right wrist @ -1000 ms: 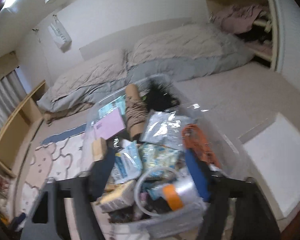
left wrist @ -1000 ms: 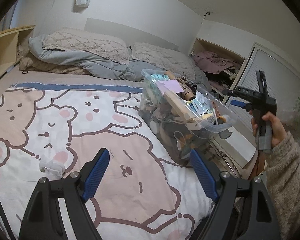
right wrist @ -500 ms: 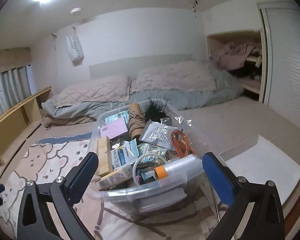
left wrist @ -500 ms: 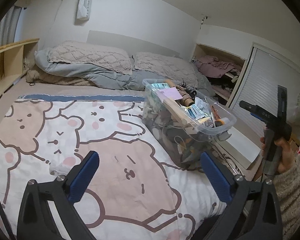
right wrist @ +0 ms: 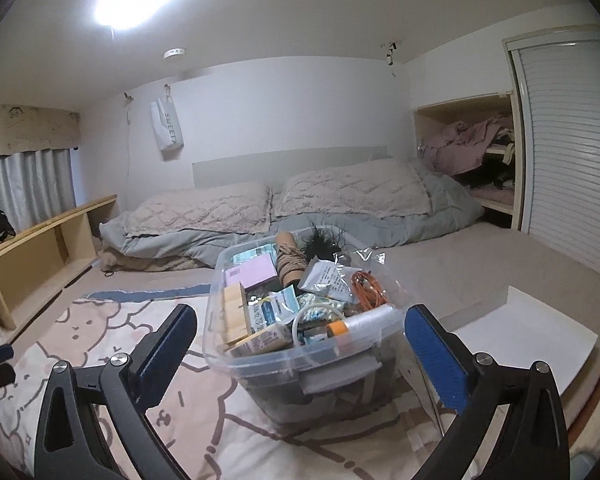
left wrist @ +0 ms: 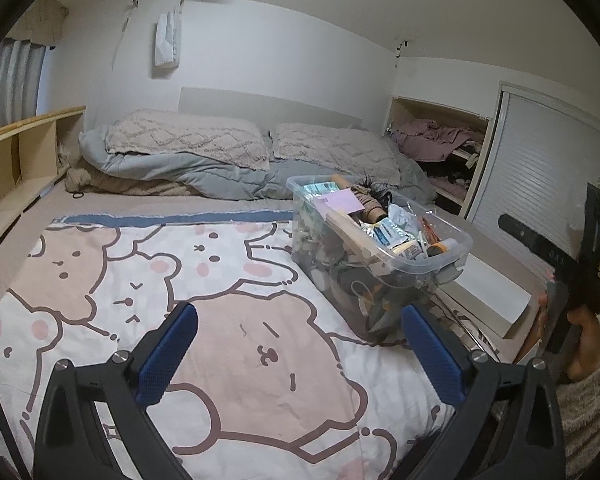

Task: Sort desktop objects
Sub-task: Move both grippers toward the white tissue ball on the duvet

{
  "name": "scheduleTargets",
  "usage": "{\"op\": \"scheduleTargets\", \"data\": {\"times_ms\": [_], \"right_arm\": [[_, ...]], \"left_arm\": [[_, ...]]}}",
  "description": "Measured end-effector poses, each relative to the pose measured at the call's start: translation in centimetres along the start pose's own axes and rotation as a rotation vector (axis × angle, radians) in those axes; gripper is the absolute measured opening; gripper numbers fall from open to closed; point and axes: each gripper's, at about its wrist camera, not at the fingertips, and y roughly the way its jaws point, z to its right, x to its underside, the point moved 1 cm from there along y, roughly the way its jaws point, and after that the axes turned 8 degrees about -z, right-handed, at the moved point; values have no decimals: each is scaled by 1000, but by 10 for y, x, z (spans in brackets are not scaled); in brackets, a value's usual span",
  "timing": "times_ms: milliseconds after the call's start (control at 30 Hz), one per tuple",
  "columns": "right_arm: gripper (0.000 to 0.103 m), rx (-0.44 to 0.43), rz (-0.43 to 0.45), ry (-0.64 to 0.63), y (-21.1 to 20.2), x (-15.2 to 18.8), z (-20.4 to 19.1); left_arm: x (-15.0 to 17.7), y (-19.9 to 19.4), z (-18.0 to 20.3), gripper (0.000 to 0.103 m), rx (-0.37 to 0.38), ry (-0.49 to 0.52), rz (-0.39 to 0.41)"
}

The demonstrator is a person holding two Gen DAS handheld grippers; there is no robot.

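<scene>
On my left I hold the left gripper [left wrist: 299,350] over the pink-and-white bear-print blanket [left wrist: 220,320] on the bed, its blue-padded fingers [left wrist: 168,354] released and empty. The clear plastic storage bin [right wrist: 300,364], heaped with desktop objects, stands on that blanket near the bed's right edge. My right gripper [right wrist: 301,356] faces it, fingers spread wide, holding nothing.
</scene>
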Motion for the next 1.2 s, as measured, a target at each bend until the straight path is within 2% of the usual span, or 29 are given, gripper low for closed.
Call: {"op": "scheduleTargets", "data": {"times_ms": [300,633,933,1200], "right_arm": [[103,22,62,-12,-35,23,-8],[103,37,146,-48,-52,46,-30],[103,25,160,-38,-53,57,-52],[103,-55,123,-40,-35,72,-76]], "left_arm": [[7,-14,6,103,-18,18,49],[20,-31,-10,103,-56,1,109],[23,-40,-56,103,-139,-74,132],[35,-37,-110,103,-237,-166,123]]}}
